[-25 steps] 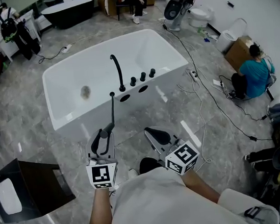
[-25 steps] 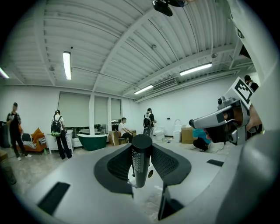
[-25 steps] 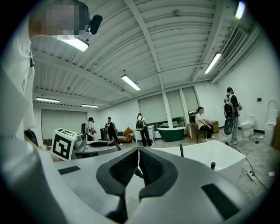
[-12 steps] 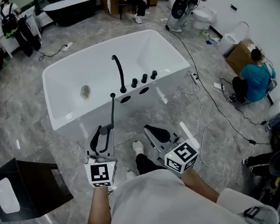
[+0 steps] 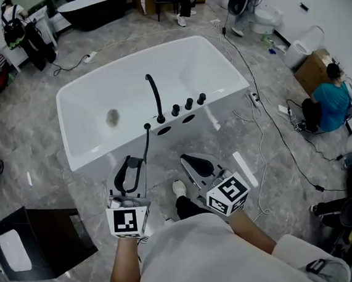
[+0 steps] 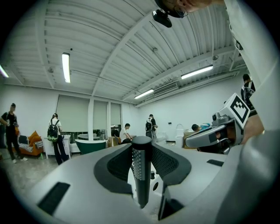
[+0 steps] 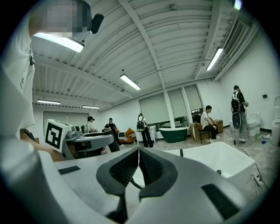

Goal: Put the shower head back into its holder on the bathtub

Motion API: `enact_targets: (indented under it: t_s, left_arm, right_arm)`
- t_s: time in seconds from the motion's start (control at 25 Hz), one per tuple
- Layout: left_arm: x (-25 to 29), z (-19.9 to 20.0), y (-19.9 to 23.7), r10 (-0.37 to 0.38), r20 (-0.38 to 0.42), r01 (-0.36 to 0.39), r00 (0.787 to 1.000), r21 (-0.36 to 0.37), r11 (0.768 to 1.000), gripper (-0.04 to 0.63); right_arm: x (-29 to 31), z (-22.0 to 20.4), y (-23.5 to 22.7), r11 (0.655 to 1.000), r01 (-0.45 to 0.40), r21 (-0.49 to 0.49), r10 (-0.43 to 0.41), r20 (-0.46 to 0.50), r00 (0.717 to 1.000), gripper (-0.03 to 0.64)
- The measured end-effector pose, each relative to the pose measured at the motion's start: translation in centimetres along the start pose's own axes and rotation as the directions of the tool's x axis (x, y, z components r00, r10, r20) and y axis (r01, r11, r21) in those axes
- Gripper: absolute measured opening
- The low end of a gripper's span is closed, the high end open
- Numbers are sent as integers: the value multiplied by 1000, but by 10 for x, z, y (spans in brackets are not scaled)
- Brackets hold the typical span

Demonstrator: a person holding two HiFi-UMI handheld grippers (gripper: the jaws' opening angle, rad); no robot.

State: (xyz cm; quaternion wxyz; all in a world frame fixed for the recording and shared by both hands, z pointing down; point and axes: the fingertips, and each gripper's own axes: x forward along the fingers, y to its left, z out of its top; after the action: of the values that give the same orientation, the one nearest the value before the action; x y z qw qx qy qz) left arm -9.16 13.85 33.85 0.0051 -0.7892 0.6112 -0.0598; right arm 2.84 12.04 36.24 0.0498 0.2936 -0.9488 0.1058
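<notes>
The black stick-shaped shower head [image 5: 144,145] is clamped in my left gripper [image 5: 133,164] and sticks out toward the white bathtub [image 5: 90,153]; its tip hangs just short of the tub's near rim. In the left gripper view the pads press on the shower head [image 6: 141,175] from both sides. On that rim stand a black curved spout [image 5: 155,98], three knobs [image 5: 188,103] and two dark holes [image 5: 164,131]. My right gripper [image 5: 187,161] hovers beside the left one, shut, with nothing between its pads [image 7: 148,164].
Cables [image 5: 268,128] trail over the grey marble floor right of the tub. A person in a teal top [image 5: 328,99] crouches by a cardboard box at the right. A dark cabinet [image 5: 45,233] stands at my left. More people and a dark tub are at the far side.
Both grippers have moved forward toward the bathtub, and the shower head's tip now lies closer to the tub's rim. Neither grip has changed.
</notes>
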Motion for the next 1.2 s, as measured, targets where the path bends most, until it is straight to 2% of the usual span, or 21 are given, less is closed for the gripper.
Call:
enact_targets:
  t_s: [0.44,0.92,1.2]
  left_arm:
    - [67,22,23,14,13,-14,1000,3,1000,141]
    - [133,20,34,53,-18,-53,998,13,999,140]
    - [168,30,44,89,-9,-89,996,25,996,140]
  right_arm:
    - [49,13,-58,999,-32,17,33,-14,999,18]
    - [96,21,-107,994,-111,14,111,-37,993,18]
    - [117,23,-135,987,-159,20,160,-44,986,18]
